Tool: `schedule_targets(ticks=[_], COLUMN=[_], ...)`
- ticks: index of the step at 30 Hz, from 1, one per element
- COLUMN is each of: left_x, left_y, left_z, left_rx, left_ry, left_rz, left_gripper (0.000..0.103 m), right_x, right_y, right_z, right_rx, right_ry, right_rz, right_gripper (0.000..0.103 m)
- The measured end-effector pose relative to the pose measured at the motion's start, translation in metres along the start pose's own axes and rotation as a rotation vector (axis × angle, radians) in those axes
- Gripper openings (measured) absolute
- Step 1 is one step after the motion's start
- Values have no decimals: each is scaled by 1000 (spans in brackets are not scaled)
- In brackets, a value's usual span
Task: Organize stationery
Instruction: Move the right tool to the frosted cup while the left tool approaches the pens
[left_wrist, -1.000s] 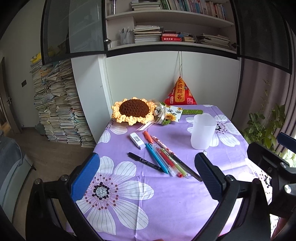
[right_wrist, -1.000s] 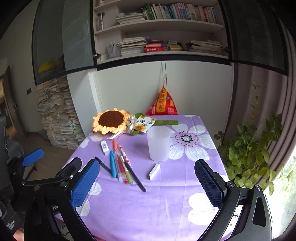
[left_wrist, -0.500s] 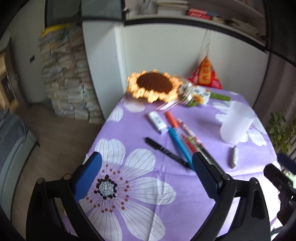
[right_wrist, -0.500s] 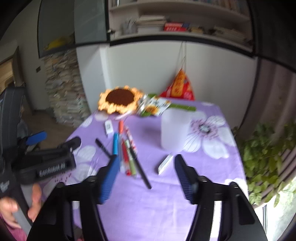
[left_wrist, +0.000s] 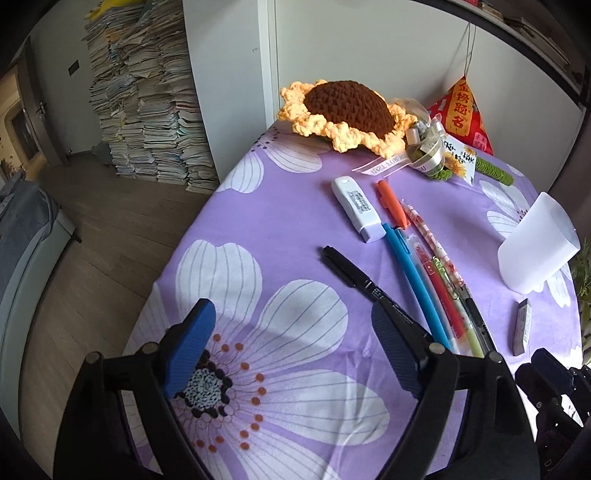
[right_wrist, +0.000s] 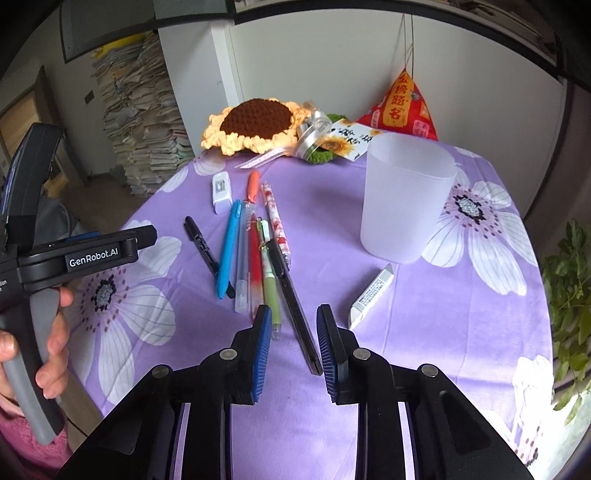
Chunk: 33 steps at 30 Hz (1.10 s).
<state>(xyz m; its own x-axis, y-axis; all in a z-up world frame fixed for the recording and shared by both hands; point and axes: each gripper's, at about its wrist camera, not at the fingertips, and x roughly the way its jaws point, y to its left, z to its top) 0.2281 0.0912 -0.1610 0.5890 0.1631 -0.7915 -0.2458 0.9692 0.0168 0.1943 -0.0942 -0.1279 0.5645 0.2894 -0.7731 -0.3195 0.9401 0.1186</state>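
Several pens lie side by side on the purple flowered tablecloth (right_wrist: 424, 332): a black marker (right_wrist: 201, 242), a blue pen (right_wrist: 229, 247), a red pen (right_wrist: 254, 258), a green pen (right_wrist: 269, 280) and a long black pen (right_wrist: 291, 295). A frosted plastic cup (right_wrist: 404, 195) stands upright to their right. My right gripper (right_wrist: 293, 314) is partly open, its jaws either side of the black pen's near end, holding nothing. My left gripper (left_wrist: 291, 314) is wide open and empty over a white flower, with the black marker (left_wrist: 354, 273) by its right finger.
A white correction tape (right_wrist: 221, 186) lies left of the pens and a white eraser (right_wrist: 371, 295) right of them. A crocheted sunflower (right_wrist: 255, 123), ribboned card and red pyramid ornament (right_wrist: 400, 109) sit at the back. A plant (right_wrist: 569, 291) stands right of the table.
Both grippers moved forward and tilted down toward the table. The right gripper's jaws narrowed from wide open and now straddle the black pen's near end.
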Motion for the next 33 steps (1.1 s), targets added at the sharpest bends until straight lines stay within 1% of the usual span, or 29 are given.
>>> schedule_targets(ticks=[6, 11, 15, 19, 21, 23, 24, 26, 27, 28, 29, 33], left_x=[13, 23, 22, 23, 23, 24, 24, 24, 24, 24, 24, 22], left_y=[-5, -8, -10, -12, -12, -12, -11, -10, -10, -11, -11, -12], left_z=[4, 4, 7, 10, 9, 10, 9, 10, 9, 10, 10, 10], left_rx=[16, 22, 29, 36, 36, 33, 31, 26, 24, 24, 24, 28], left_ry=[1, 12, -10, -23, -23, -25, -26, -28, -29, -30, -31, -44], left_rz=[-10, -13, -8, -13, -15, -16, -16, -18, -19, -23, -25, -27], left_gripper=[86, 86, 86, 86, 86, 86, 86, 86, 86, 86, 86, 86], right_x=[23, 33, 38, 39, 34, 21, 17, 8, 6, 6, 6, 8], right_y=[-5, -4, -3, -7, -12, -21, -24, -32, -36, -39, -43, -53], right_z=[9, 16, 17, 18, 20, 24, 25, 27, 29, 30, 31, 38], right_rx=[-8, -24, -26, -16, 1, 29, 34, 52, 67, 79, 100, 159], right_ry=[43, 54, 64, 60, 36, -41, -64, -108, -114, -115, -121, -139], right_rz=[-6, 6, 24, 20, -1, -70, -92, -131, -134, -138, -144, -156], right_gripper=[27, 27, 27, 27, 27, 27, 27, 33, 45, 62, 71, 73])
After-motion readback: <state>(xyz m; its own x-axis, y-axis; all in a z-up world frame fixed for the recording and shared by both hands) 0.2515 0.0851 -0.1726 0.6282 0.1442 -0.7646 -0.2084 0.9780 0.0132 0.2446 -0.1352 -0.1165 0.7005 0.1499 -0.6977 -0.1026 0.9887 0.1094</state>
